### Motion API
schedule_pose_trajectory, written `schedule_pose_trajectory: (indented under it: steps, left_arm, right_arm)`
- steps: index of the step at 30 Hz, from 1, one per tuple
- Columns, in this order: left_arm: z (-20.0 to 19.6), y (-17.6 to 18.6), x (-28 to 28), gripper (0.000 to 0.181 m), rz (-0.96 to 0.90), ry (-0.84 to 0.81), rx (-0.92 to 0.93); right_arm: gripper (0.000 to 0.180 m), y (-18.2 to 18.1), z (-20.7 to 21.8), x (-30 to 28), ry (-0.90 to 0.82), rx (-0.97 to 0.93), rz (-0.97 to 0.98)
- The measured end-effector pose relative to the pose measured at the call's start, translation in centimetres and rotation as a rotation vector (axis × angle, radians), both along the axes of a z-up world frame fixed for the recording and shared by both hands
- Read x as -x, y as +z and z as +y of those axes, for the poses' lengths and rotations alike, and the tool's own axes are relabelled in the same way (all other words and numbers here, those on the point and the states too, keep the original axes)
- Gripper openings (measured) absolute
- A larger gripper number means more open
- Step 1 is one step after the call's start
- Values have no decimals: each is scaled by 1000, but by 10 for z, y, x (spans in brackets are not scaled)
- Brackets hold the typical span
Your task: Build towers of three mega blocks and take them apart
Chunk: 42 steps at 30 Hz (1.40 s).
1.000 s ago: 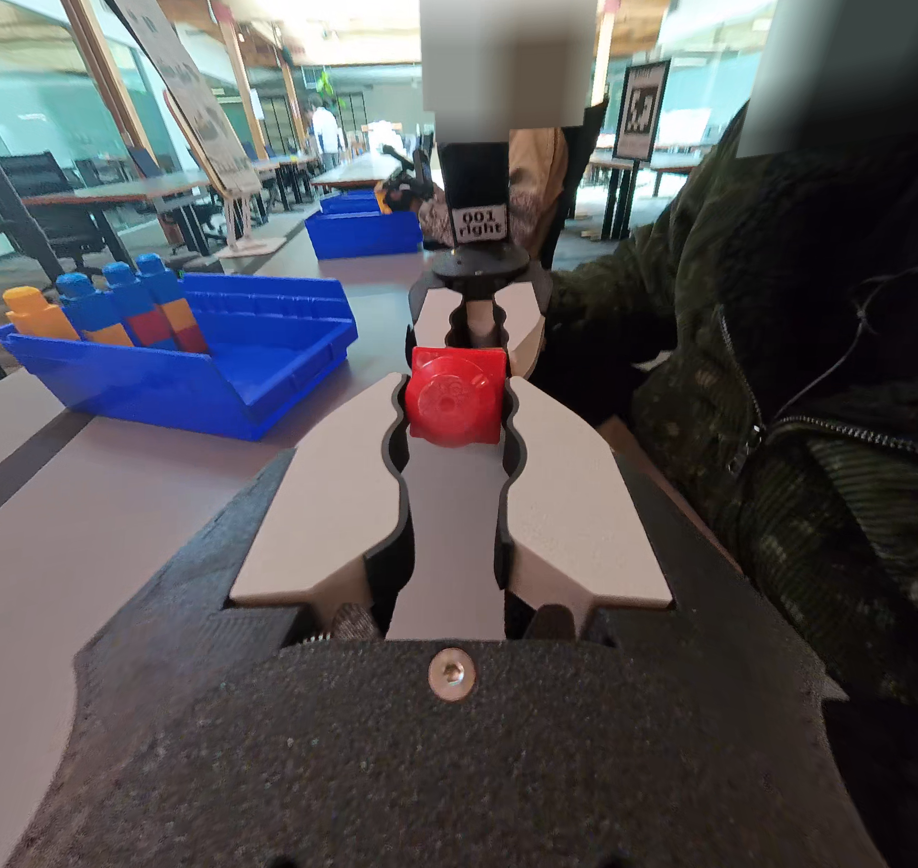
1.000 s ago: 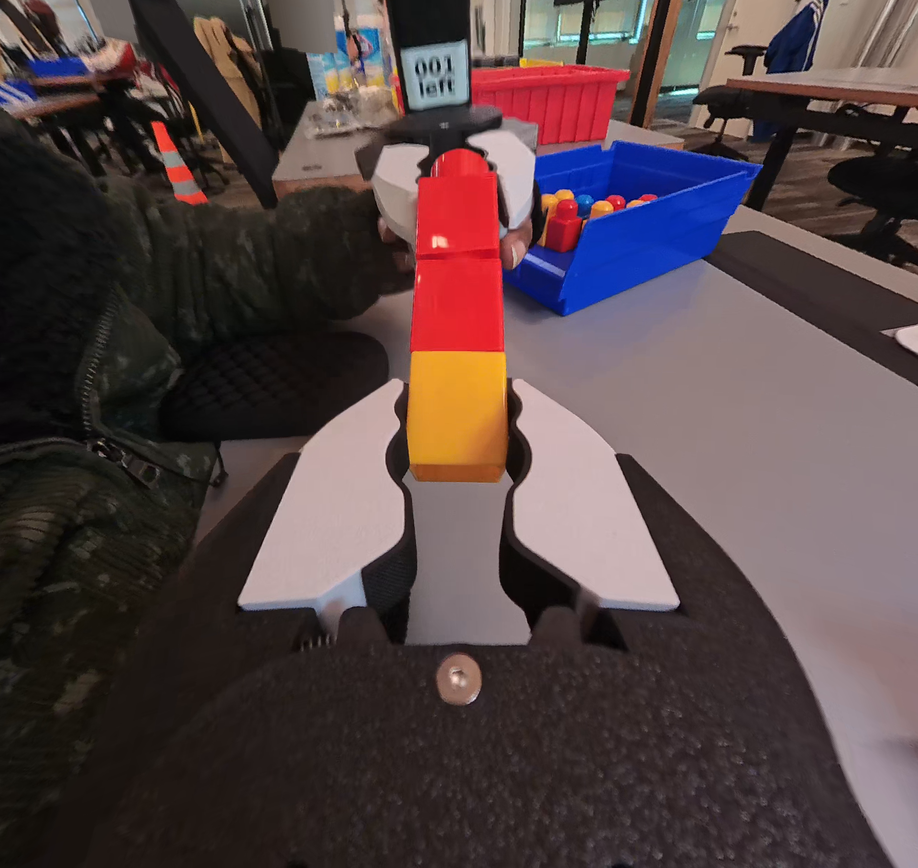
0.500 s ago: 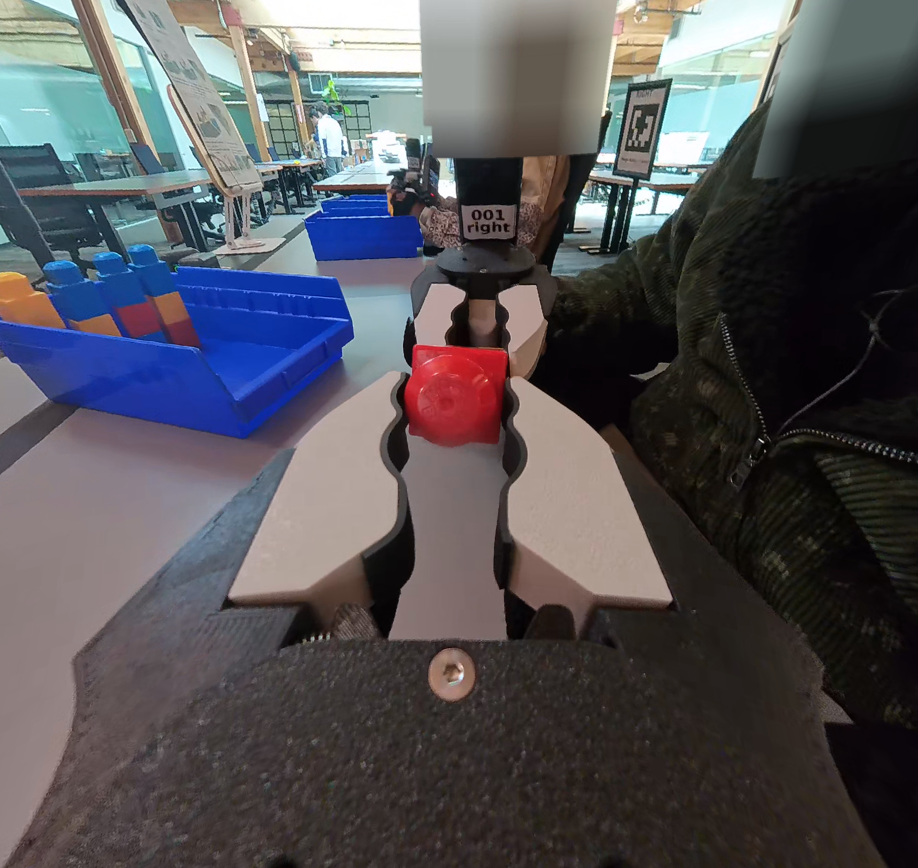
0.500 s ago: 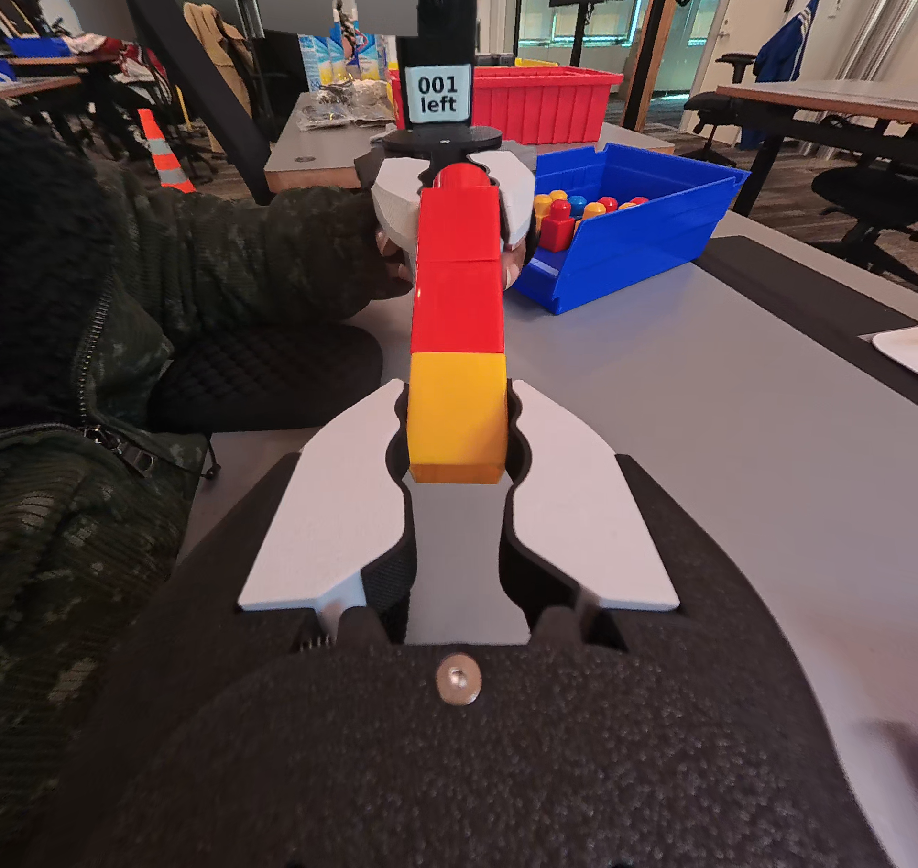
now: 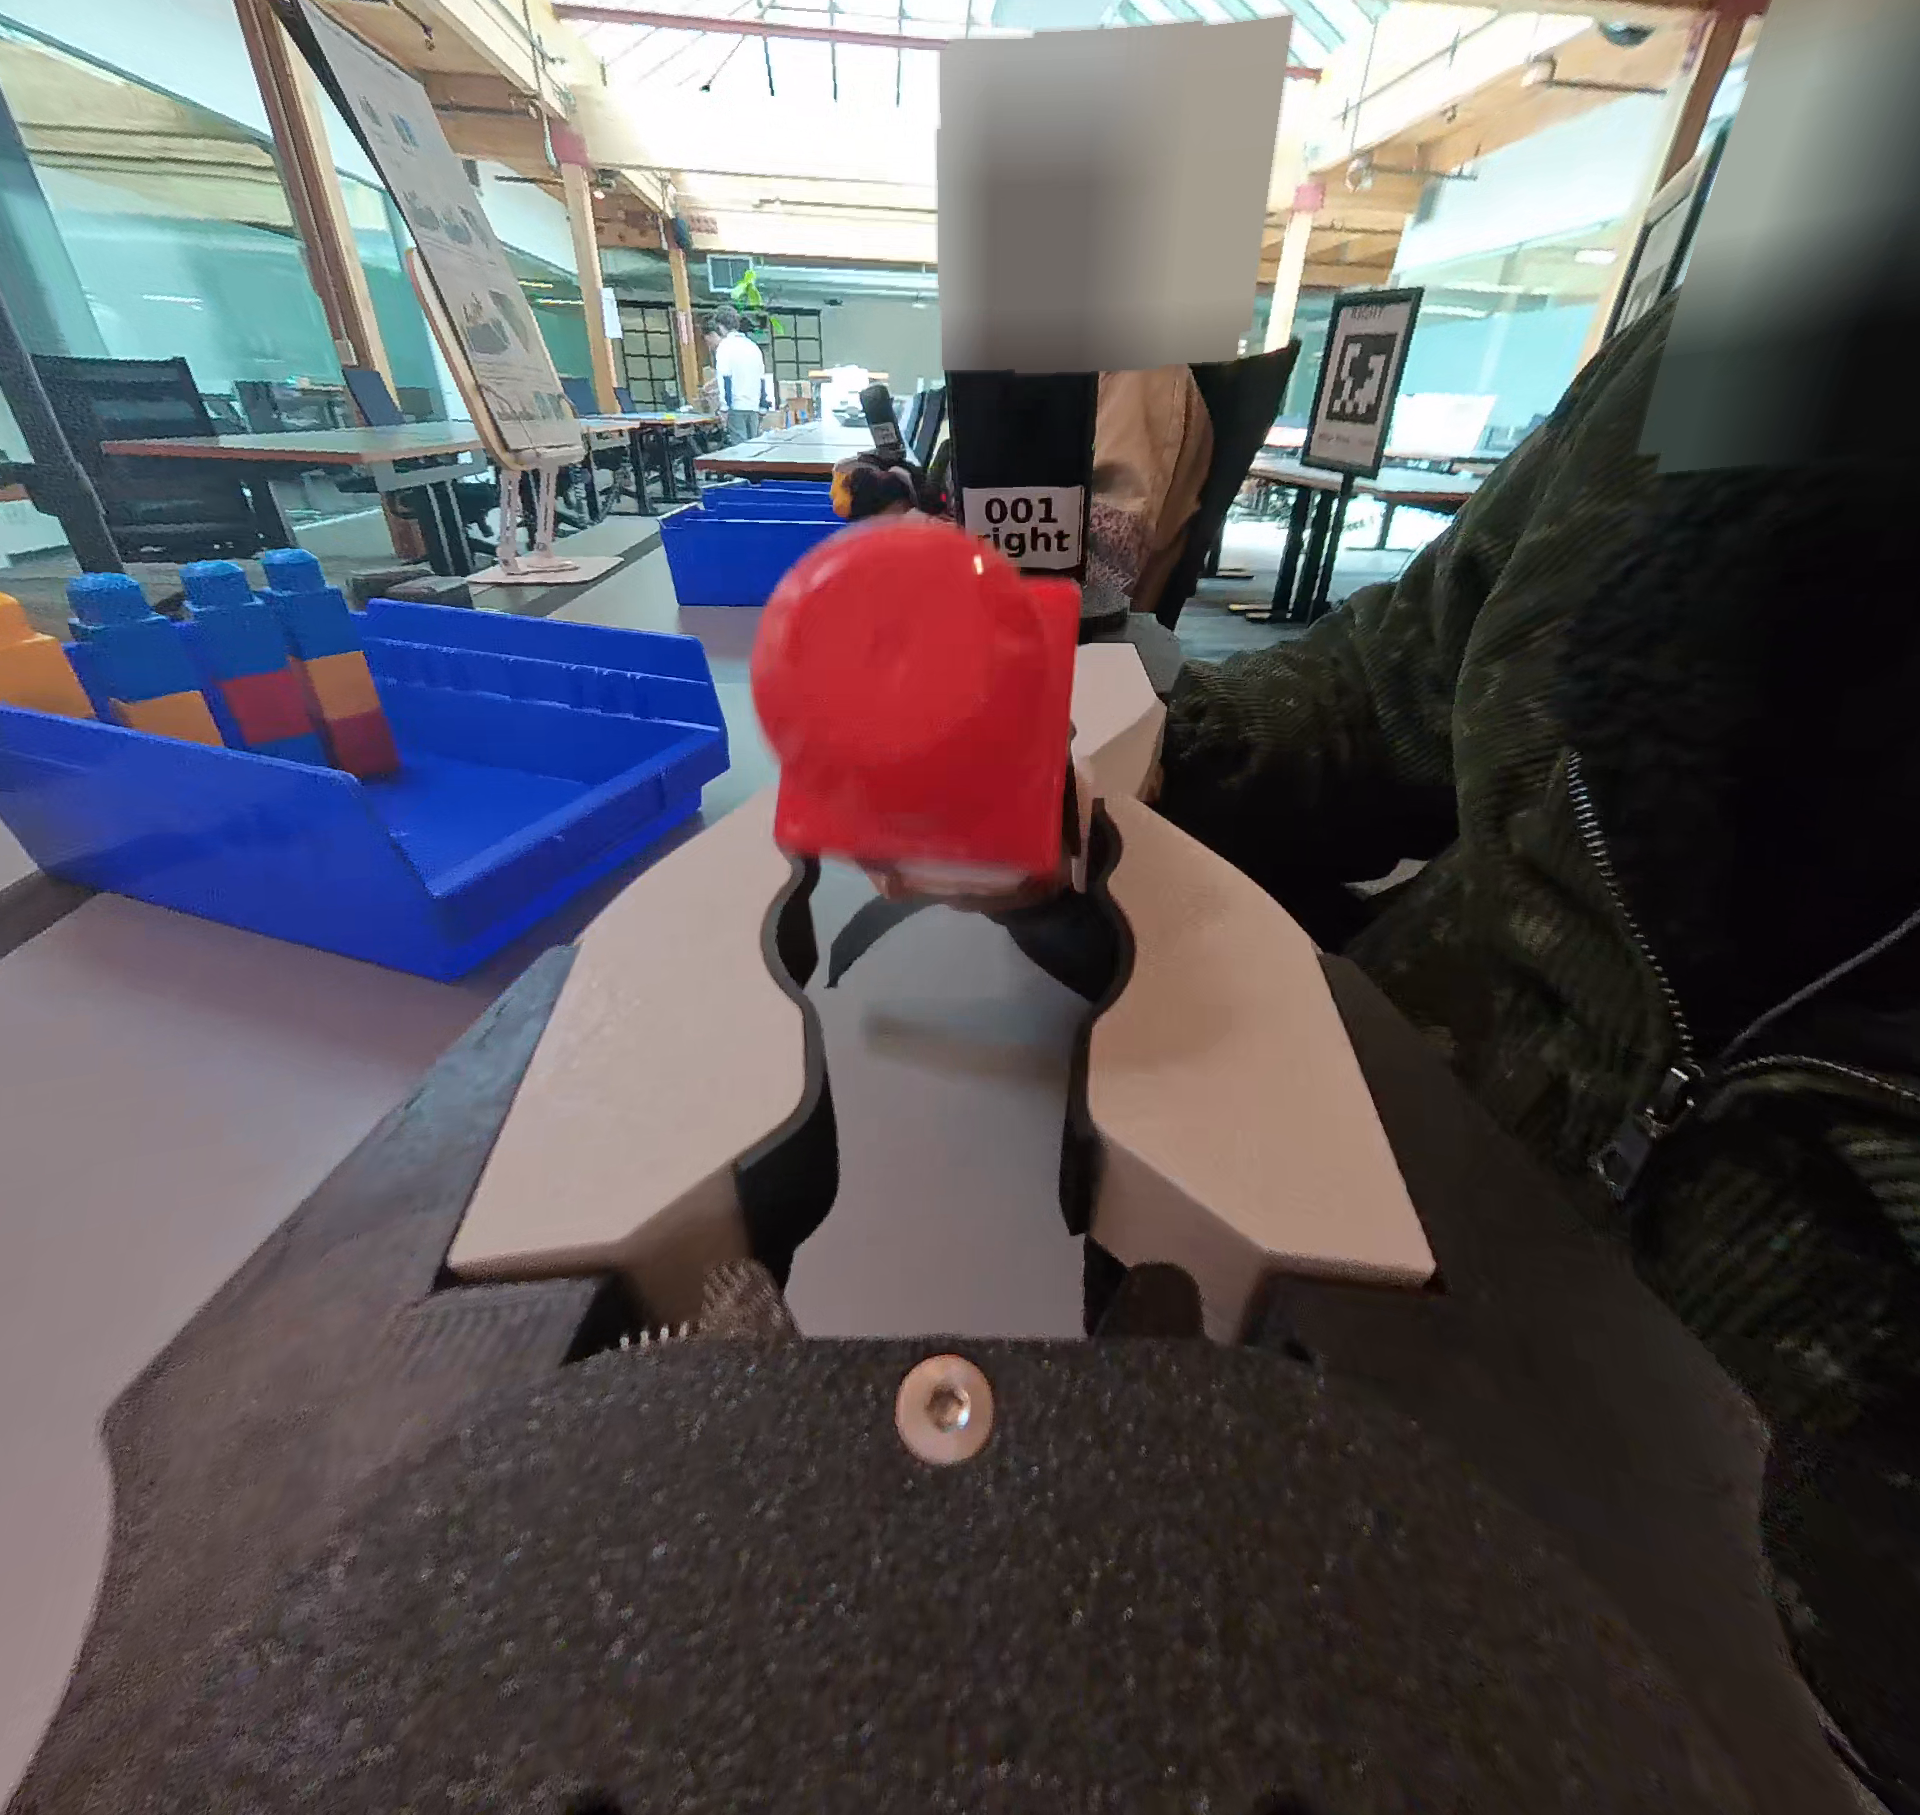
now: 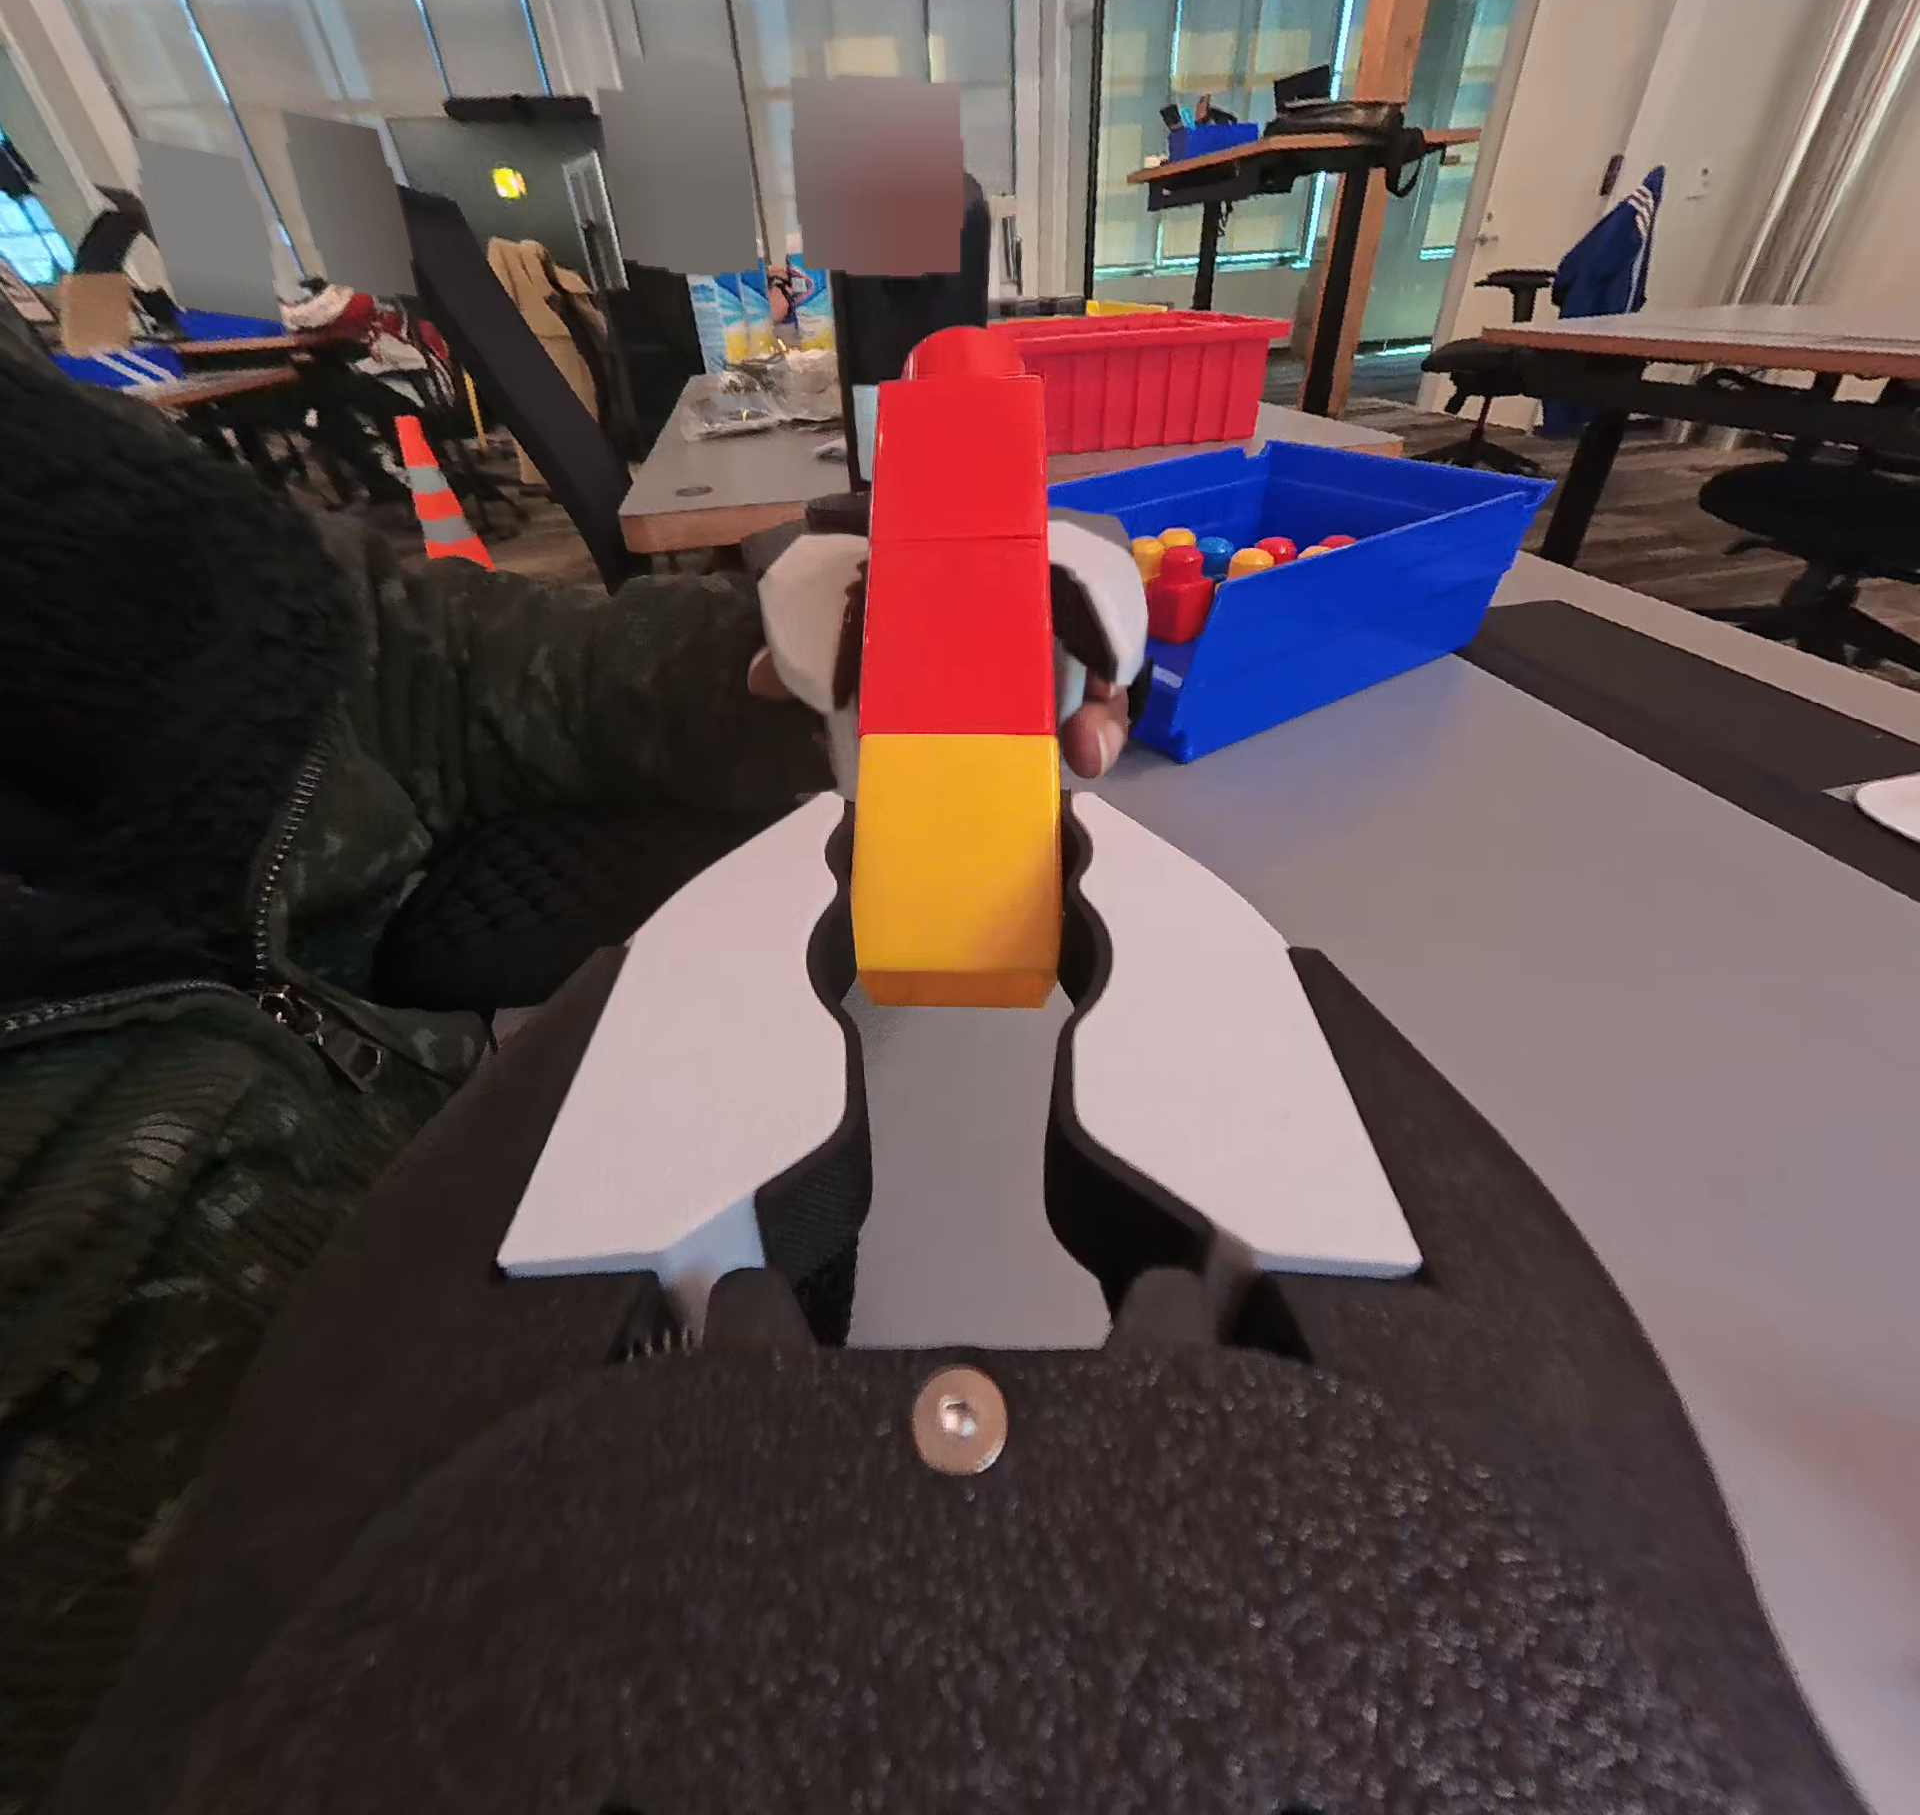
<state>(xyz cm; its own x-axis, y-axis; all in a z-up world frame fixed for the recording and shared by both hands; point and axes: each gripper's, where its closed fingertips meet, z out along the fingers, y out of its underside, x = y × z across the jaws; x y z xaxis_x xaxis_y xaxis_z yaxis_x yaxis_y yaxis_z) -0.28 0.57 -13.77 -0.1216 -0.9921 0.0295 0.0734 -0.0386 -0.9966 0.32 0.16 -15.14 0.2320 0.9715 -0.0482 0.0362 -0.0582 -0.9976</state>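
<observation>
**Tower Freed From the Left Gripper**

The right gripper [image 6: 956, 892] was clamped on the yellow block [image 6: 956, 861] at the base of a three-block tower [image 6: 956, 622], with two red blocks above it. The left gripper [image 5: 940, 892] stood spread, its fingers [image 5: 675, 1017] apart and gripping nothing; the tower's red top block [image 5: 920, 716] hung blurred just above and ahead of its tips. From the right wrist view, the left gripper sat behind the tower's middle. Half a second earlier, the left fingers had been closed on that red top block; now they had let go and dropped lower. Blue bins [image 5: 436, 830] [image 6: 1340, 581] of blocks sat on the grey table [image 6: 1507, 934].
</observation>
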Motion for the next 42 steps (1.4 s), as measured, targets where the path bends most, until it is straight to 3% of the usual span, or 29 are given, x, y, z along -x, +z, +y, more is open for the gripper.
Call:
schedule_pose_trajectory:
  steps: [3, 5, 8, 11, 14, 19, 20, 21, 22, 28, 32, 38, 42]
  left_arm:
    - [-4, 1, -6, 42, 29, 3, -25]
    - [1, -14, -6, 42, 153, 20, -31]
    - [15, -43, -3, 42, 375, 117, -81]
    - [25, -70, 1, 42, 606, 200, -157]
    - [22, -86, -1, 42, 746, 204, -182]
    - [11, -99, -7, 41, 856, 176, -250]
    - [11, -100, -7, 41, 861, 180, -262]
    - [12, -100, -6, 41, 863, 193, -272]
    - [13, -100, -5, 41, 852, 196, -287]
    - [24, -39, -4, 36, 504, 244, -215]
    - [41, -23, 9, 36, 446, 378, -290]
    - [66, -4, 36, 36, 335, 475, -174]
    - [80, 2, 51, 36, 286, 532, -143]
  right_arm:
    - [36, -21, -4, 10, 36, 44, -92]
    - [37, -43, 0, 13, 35, 119, -205]
    - [44, -59, 15, 5, -57, 44, -350]
    - [56, -48, 20, 0, -87, -10, -374]
    - [57, -26, 20, -1, -90, -83, -381]
    - [56, -8, 11, 15, -27, -99, -392]
    - [52, -13, 10, 18, -19, -98, -417]
    - [34, -18, 8, 21, 1, -110, -438]
    - [29, -19, 7, 22, 7, -134, -439]
    - [28, 4, 20, -16, 12, -131, -499]
    - [27, 17, 39, -44, -6, -163, -590]
    - [27, 74, 128, -126, -268, -156, -703]
    - [27, 76, 192, -175, -355, -43, -766]
